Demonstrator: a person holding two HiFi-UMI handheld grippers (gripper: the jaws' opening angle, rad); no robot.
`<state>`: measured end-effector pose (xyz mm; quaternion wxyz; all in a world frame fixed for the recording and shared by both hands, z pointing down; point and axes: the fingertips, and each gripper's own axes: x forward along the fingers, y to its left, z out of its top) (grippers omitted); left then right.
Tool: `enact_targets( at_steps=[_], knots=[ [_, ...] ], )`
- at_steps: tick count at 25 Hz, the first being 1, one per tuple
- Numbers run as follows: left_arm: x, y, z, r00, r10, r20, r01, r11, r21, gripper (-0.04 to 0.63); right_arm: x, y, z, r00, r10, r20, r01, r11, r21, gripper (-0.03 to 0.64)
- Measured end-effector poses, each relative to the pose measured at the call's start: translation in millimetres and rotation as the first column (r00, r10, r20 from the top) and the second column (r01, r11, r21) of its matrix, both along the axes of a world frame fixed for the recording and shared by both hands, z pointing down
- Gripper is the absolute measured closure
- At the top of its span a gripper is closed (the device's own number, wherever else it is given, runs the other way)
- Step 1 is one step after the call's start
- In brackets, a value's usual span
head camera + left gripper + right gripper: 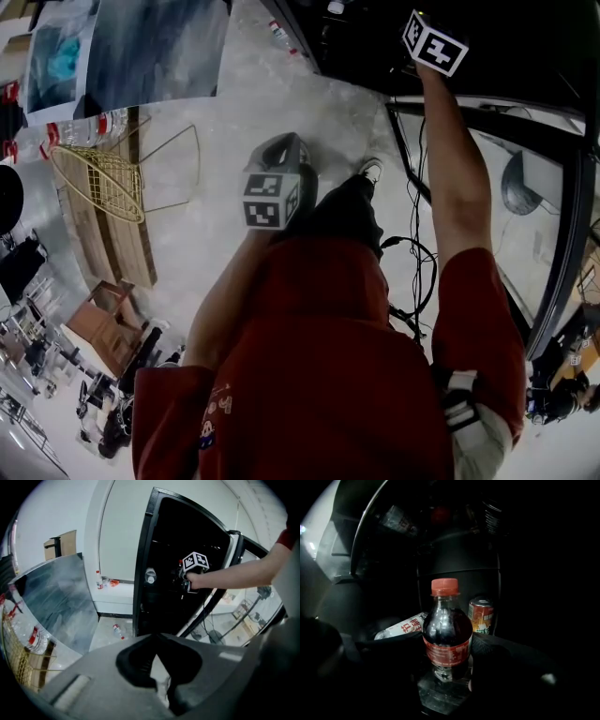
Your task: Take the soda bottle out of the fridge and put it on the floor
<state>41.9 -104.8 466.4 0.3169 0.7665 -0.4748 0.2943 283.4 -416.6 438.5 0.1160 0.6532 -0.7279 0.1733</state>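
Right gripper is clamping the soda bottle at its label; left gripper is idling, jaws together; hasty withdrawal is probably risking slippage, or clipping the can behind.

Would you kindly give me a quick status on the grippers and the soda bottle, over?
Left gripper shut, empty, outside the fridge. Right gripper shut on soda bottle, upright, inside. Can and lying bottle behind it, nothing in front.
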Motion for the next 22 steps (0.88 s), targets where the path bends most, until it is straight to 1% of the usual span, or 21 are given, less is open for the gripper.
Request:
enact_targets(
  at_steps=[5, 9, 13, 17, 20, 22],
  knots=[
    [6.1, 1.7, 1.1, 1.0, 0.003, -0.006, -0.003, 1.0, 0.005, 0.595, -2.4, 4.3, 1.7, 1.0, -0.015, -0.009, 0.015, 1.0, -0.019, 0.319],
    [9.5, 1.8, -3.9, 1.0, 0.01, -0.019, -0.01, 1.0, 0.012, 0.595, -0.9, 17.7, -0.3, 1.0, -0.021, -0.018, 0.02, 0.999, -0.048, 0.319],
    [9.6, 3.3, -9.9, 1.0, 0.013, -0.028, -0.013, 1.0, 0.019, 0.595, -0.7, 36.1, -3.4, 1.0, -0.004, -0.013, 0.003, 0.997, -0.076, 0.319],
    [19.7, -0.2, -21.0, 0.999, 0.027, -0.043, -0.026, 0.999, 0.045, 0.595, 1.1, 60.1, -10.9, 1.0, -0.001, -0.008, 0.0, 0.995, -0.102, 0.319],
    [28.1, -2.8, -28.3, 0.997, 0.036, -0.062, -0.032, 0.997, 0.064, 0.595, 3.9, 82.7, -21.9, 1.0, 0.005, -0.011, -0.006, 0.995, -0.101, 0.319],
    [30.1, -5.5, -34.1, 0.997, 0.041, -0.066, -0.036, 0.996, 0.079, 0.595, -0.3, 96.5, -30.6, 1.0, -0.01, -0.016, 0.008, 0.995, -0.096, 0.319]
  ],
)
